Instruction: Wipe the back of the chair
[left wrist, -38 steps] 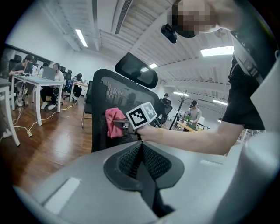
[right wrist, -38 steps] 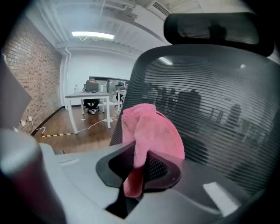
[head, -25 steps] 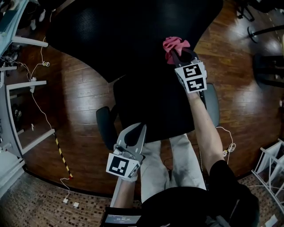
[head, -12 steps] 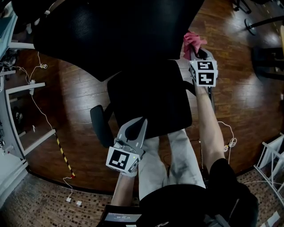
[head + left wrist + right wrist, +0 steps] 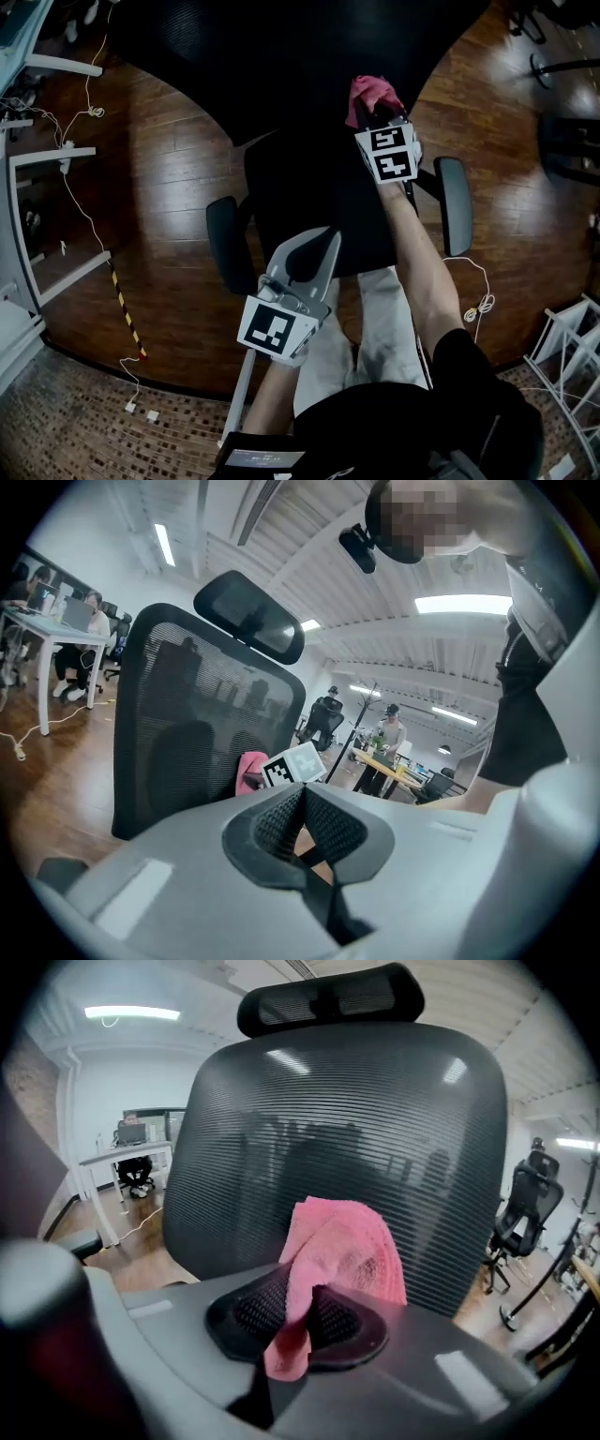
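Chair back (image 5: 337, 1138): dark ribbed mesh under a headrest (image 5: 328, 1002); pink cloth (image 5: 342, 1251) crumpled.

My right gripper (image 5: 371, 111) is just before the chair's (image 5: 309, 187) backrest (image 5: 375, 1119), nearer the right armrest (image 5: 455, 202), with the cloth (image 5: 342, 1241) between its jaws. My left gripper (image 5: 317, 246) hangs over the seat's (image 5: 281, 206) front edge, toward the left armrest (image 5: 227, 244).
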`<state>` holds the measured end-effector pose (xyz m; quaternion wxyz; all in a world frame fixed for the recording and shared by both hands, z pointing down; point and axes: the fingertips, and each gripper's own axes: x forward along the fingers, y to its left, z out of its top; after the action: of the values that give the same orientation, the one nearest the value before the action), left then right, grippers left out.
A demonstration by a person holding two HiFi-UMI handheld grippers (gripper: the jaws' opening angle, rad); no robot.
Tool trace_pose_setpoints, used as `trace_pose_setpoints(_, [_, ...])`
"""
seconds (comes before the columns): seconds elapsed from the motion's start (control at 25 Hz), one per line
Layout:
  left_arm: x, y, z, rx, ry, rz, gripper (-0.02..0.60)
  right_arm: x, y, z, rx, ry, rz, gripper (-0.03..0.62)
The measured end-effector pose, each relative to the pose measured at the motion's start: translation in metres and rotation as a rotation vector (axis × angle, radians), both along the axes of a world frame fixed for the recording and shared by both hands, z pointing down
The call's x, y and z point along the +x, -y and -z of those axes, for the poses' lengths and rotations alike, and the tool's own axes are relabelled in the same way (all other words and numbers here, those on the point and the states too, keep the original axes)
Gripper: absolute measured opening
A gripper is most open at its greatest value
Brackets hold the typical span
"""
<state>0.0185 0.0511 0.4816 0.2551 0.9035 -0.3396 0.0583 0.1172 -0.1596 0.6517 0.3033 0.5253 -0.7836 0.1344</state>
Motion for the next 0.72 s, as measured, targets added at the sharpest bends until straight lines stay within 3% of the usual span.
trace_pose_setpoints(0.36, [-0.059,-0.011,-0.007,-0.036,-0.004,0.072,-0.009,-0.165,-0.001,-0.001,0.005,0.046,0.235,0.04])
trace_pose_setpoints(0.72, [-0.115,-0.004,-0.017,-0.038,0.009,0.168,-0.009,-0.269,-0.019,-0.008,-0.017,0.087,0.426,0.04])
